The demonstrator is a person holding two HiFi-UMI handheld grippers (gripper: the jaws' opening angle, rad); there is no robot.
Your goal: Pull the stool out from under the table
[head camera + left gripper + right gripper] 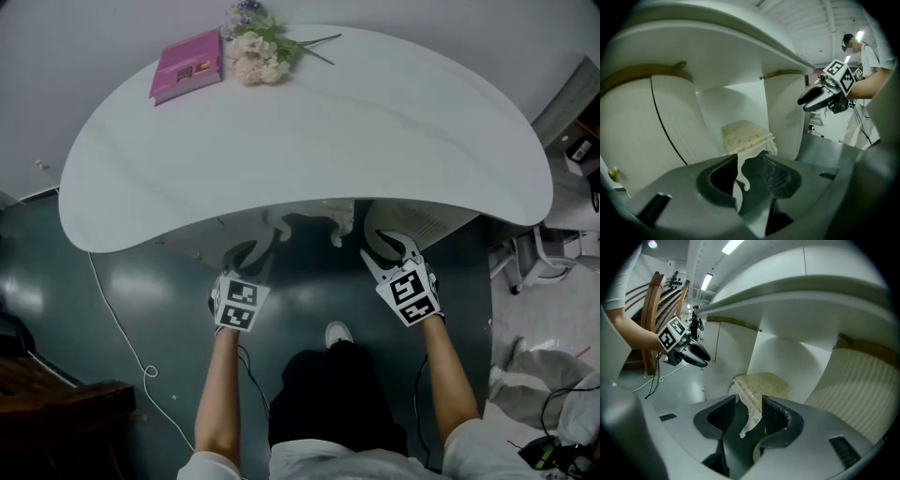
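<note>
Jaws apart on left gripper [749, 165] and right gripper [750, 405], each seemingly astride a leg of the carved cream stool [743, 133]. No grip yet; stool sits fully under white curved table [309, 141].

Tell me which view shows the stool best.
Left gripper view: the stool shows its cushioned seat and a carved leg. Right gripper view shows the same; head view catches only its legs past the table edge.

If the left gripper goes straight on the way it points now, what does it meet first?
Most likely the stool: its white curved leg shows between the open jaws of the left gripper, with the cushioned seat just behind. How near the leg is, I can't tell.
</note>
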